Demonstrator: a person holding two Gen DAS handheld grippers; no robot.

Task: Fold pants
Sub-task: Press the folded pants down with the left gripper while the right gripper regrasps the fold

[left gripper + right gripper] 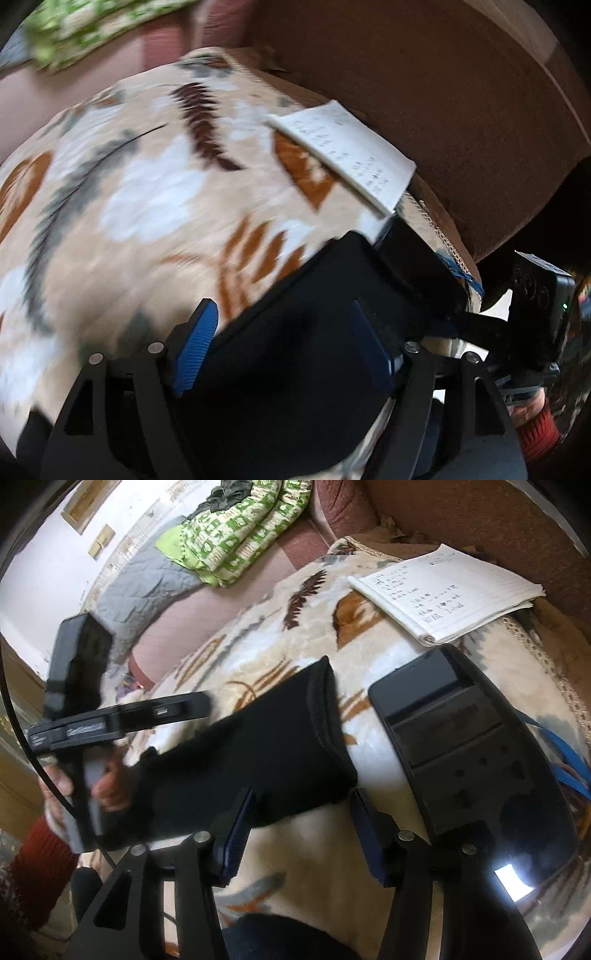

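The black pants (258,753) lie folded into a thick bundle on a cream blanket with brown and grey leaf prints (314,849). In the left wrist view the pants (295,350) fill the space between the blue-padded fingers of my left gripper (282,339), which is open around them. In the right wrist view my right gripper (299,830) is open, with its fingertips at the near edge of the bundle. The left hand-held gripper (81,720) shows at the left end of the pants.
An open white notebook (447,590) lies on the blanket at the back right, also in the left wrist view (343,151). A black device (469,757) lies right of the pants. A brown sofa back (443,92) and a green patterned quilt (236,528) are behind.
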